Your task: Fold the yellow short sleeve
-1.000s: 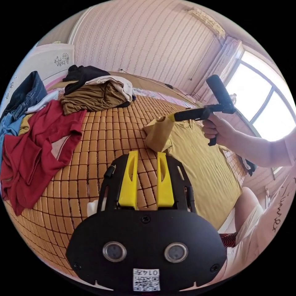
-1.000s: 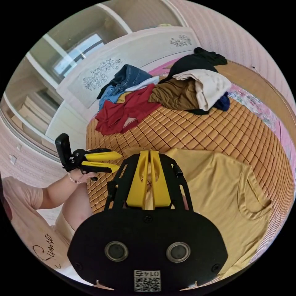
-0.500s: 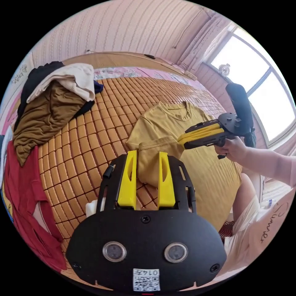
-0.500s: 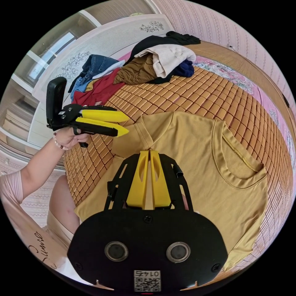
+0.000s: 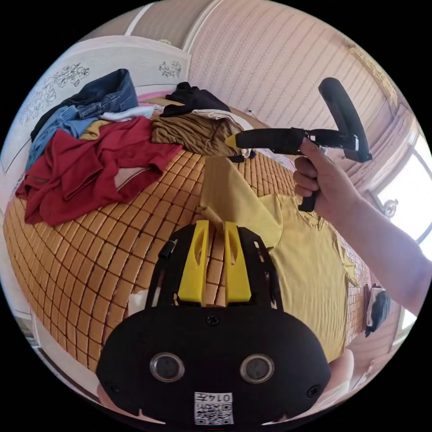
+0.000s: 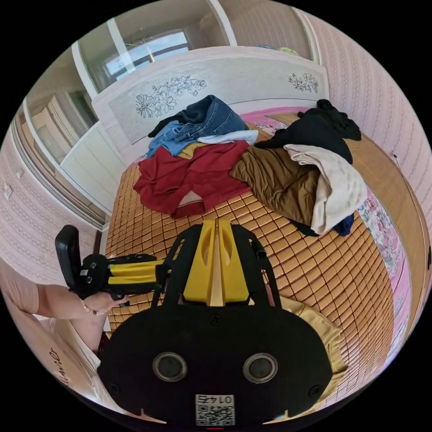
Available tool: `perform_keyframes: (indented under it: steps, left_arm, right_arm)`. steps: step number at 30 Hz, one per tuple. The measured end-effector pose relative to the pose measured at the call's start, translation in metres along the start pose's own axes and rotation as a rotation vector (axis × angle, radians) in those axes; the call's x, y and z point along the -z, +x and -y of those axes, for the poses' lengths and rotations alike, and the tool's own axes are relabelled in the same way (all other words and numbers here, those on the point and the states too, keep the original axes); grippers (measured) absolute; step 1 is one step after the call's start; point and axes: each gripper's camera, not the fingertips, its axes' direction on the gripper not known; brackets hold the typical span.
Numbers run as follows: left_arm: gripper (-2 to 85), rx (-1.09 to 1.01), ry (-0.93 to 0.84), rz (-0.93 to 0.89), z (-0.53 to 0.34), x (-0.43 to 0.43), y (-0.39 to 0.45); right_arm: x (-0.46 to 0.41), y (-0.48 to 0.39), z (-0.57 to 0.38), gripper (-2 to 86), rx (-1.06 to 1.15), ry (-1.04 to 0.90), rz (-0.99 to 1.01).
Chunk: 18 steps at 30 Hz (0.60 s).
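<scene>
Yellow short sleeve [image 5: 306,252]: on bed's woven mat [image 5: 103,252], one sleeve lifted.

Sleeve edge raised from mat, pinched between closed jaws of right gripper [image 5: 230,140], held in a hand [image 5: 321,184]; strip of yellow cloth visible between same jaws in right gripper view [image 6: 216,252]. Left gripper [image 5: 215,252] jaws slightly apart, clamped on nothing, tips just beside hanging sleeve fold. Body spread flat, neckline up, lightly creased. Heaped beyond on mat: red garment [image 5: 94,166], brown garment [image 6: 279,182], jeans [image 6: 202,117].
</scene>
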Motion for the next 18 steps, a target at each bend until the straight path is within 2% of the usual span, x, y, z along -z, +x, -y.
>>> perform_keyframes:
  steps: [3, 7, 11, 15, 18]
  left_arm:
    - [4.8, 0.029, -0.033, -0.06, -0.021, 0.008, -0.015]
    - [5.0, 0.025, -0.079, -0.023, -0.023, 0.007, -0.022]
    - [7.2, 0.032, -0.127, -0.017, -0.015, -0.007, -0.019]
    - [5.2, -0.036, -0.155, 0.021, -0.016, -0.015, -0.009]
    - [0.5, -0.075, -0.167, 0.01, -0.02, -0.009, -0.001]
  right_arm:
    - [-0.002, -0.001, -0.004, -0.1, -0.003, -0.01, 0.009]
    - [-0.021, 0.011, -0.025, 0.9, -0.023, -0.159, -0.099]
    - [-0.057, 0.016, -0.037, 4.9, -0.068, -0.279, -0.053]
    - [-0.058, 0.017, -0.034, 0.6, -0.096, -0.223, -0.12]
    - [-0.057, 0.022, -0.029, -0.5, -0.097, -0.226, -0.113]
